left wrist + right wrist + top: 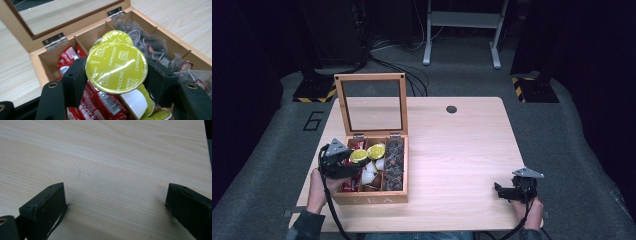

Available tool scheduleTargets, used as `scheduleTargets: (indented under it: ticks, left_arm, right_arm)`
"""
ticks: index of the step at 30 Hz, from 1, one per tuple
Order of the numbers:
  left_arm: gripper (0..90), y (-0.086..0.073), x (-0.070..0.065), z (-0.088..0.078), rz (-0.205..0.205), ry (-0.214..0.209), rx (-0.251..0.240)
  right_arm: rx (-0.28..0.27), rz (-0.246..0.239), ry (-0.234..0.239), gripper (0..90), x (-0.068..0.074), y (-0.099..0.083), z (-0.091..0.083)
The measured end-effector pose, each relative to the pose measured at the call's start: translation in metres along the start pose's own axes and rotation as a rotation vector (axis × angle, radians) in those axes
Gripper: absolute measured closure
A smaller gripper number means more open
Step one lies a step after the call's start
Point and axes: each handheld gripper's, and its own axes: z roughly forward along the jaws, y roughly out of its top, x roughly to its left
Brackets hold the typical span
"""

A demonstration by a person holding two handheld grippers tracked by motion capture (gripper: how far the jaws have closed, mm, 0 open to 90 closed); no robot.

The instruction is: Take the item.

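The left gripper (116, 75) is clamped on a yellow-green cappuccino capsule (116, 67), held just above the middle compartment of the open wooden tea box (371, 199) at the worktop's front left. More capsules (136, 102) crowd below it, with red sachets (97, 100) to one side and what look like dark tea bags (155, 45) to the other. The right gripper (507, 191), jaws spread and holding nothing, rests near the bare front right corner of the pale wood worktop (112, 157), with grey carpet around.

Looks like a lab or recording studio, dark curtained walls, grey carpet floor (562, 130), hazard-striped stand bases (314, 92), cables (402, 70) trailing, lone light wooden table (462, 150)
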Motion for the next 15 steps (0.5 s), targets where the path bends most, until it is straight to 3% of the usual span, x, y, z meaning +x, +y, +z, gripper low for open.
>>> scheduleTargets:
  ticks: [15]
  left_arm:
    - [37.8,-0.005,0.020,-0.015,-0.039,0.069,-0.024]
  right_arm:
    - [0.001,0.000,-0.001,2.6,0.000,0.000,0.000]
